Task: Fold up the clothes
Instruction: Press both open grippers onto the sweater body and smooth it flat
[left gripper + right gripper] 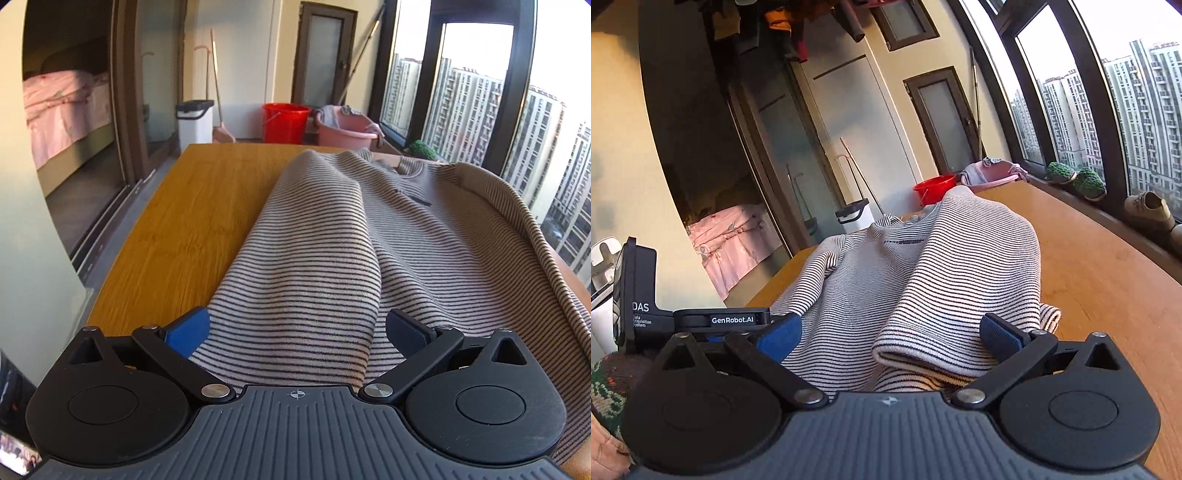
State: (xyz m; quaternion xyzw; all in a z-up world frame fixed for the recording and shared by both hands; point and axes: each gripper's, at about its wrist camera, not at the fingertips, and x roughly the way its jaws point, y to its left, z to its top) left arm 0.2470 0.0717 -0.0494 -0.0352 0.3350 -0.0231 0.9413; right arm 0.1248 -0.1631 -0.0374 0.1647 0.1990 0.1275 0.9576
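We are holding both tools wide apart, left tool (297, 328) and right tool (890, 332) | striped sweater (332, 236) is lying between fingers on counter (177, 221) | red bucket (286, 122), pink basin (345, 129) are standing beyond

I counted one striped sweater (332, 236) on one wooden bench (177, 221), with my two tools over it, the left tool (295, 328) and the right tool (890, 332). Beyond stood one red bucket (285, 122), one pink basin (345, 127) and one white bin (195, 123). On the sill I saw two green slippers (1076, 179).
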